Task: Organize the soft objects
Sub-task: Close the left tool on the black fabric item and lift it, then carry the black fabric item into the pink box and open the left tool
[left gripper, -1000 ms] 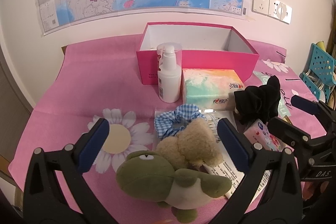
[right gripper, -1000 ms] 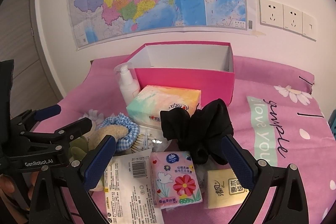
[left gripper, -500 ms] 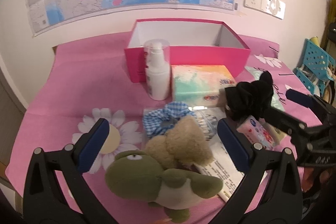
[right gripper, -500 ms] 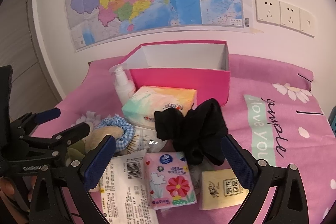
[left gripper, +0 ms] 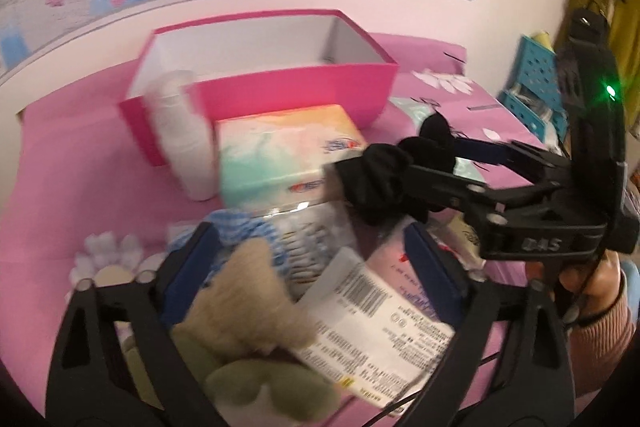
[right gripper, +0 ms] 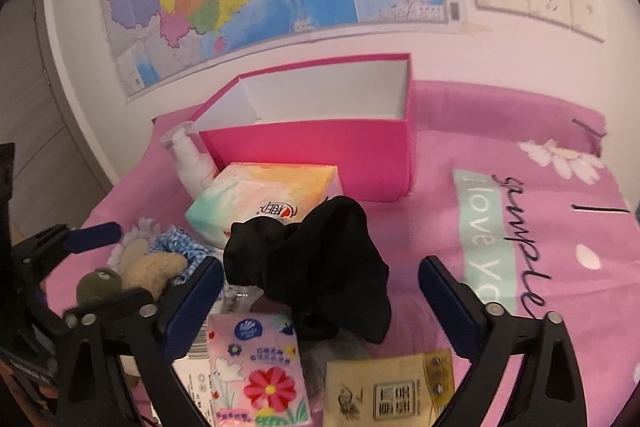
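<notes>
We had stored nothing: the pink box (right gripper: 320,163) at upper centre stood empty, both grippers' (left gripper: 312,267) (right gripper: 320,291) jaws apart and closing, nothing gripped, black scrunchie (right gripper: 320,279) and plush toy (left gripper: 248,311) still out.

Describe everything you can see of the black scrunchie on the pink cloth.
The black scrunchie is a soft, matte, gathered fabric ring, crumpled into a bunched heap. It lies in front of the pastel tissue pack, partly over the flowered pocket-tissue packet. It sits between the open fingers of the right tool, seemingly untouched.
</notes>
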`<state>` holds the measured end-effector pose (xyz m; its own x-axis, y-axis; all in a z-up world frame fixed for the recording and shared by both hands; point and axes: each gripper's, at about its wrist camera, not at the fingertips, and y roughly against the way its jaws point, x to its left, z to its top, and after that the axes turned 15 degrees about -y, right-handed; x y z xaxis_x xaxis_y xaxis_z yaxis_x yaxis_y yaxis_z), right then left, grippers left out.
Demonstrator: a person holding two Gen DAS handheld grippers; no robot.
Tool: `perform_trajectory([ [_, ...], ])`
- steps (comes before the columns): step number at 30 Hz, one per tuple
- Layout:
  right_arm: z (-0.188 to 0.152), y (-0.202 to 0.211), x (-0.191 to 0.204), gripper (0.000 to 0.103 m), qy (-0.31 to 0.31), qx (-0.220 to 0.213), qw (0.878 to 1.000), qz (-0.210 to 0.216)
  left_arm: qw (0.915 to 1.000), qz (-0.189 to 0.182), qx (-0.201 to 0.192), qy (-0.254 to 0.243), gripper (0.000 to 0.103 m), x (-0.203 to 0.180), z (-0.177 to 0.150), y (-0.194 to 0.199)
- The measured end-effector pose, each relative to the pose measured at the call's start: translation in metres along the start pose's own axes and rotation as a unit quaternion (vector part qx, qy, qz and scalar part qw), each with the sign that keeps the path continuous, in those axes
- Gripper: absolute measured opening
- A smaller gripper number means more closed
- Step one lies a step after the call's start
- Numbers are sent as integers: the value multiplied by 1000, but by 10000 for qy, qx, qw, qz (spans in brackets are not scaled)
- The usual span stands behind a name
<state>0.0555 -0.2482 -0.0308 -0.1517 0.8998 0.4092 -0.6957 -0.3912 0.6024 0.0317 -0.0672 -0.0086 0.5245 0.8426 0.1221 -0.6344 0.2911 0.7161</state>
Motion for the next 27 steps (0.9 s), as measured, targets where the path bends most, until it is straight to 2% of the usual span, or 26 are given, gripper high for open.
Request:
perform_trajectory([
  [3, 4, -10, -3, 80, 36, 168, 9998, 94, 9996, -191, 162, -109, 76, -4, 7, -15],
  [4, 4, -13, -3, 70, 65, 222, 9997, 122, 9994, -265, 203, -118, 70, -5, 10, -19],
  [5, 4, -15, -4, 53, 70, 275, 9995, 152, 9991, -345, 234, -124, 68, -5, 12, -22],
  [8, 6, -21, -9, 28, 11, 456, 9984, 342, 9974, -619, 318, -182, 63, -7, 19, -31],
  [11, 7, -18, -12, 18, -16, 392, 9982, 459, 9956, -833, 343, -252, 60, -10, 24, -33],
  [13, 10, -11, -14, 16, -108, 364, 9967, 718, 9951, -909, 276, -283, 60, -11, 28, -31],
  [18, 23, 13, -2, 16, 118, 152, 9948, 998, 9930, -1145, -13, -289, 58, -8, 45, -20],
  [20, 31, 20, 4, 15, 209, 61, 9941, 1066, 9930, -1119, -193, -315, 47, -5, 54, -12],
  [24, 53, 35, 18, 15, 406, -154, 9910, 1263, 9915, -1174, -474, -288, 42, 6, 72, -1],
  [27, 70, 38, 27, 15, 513, -293, 9891, 1346, 9922, -1004, -659, -339, 35, 16, 87, 4],
])
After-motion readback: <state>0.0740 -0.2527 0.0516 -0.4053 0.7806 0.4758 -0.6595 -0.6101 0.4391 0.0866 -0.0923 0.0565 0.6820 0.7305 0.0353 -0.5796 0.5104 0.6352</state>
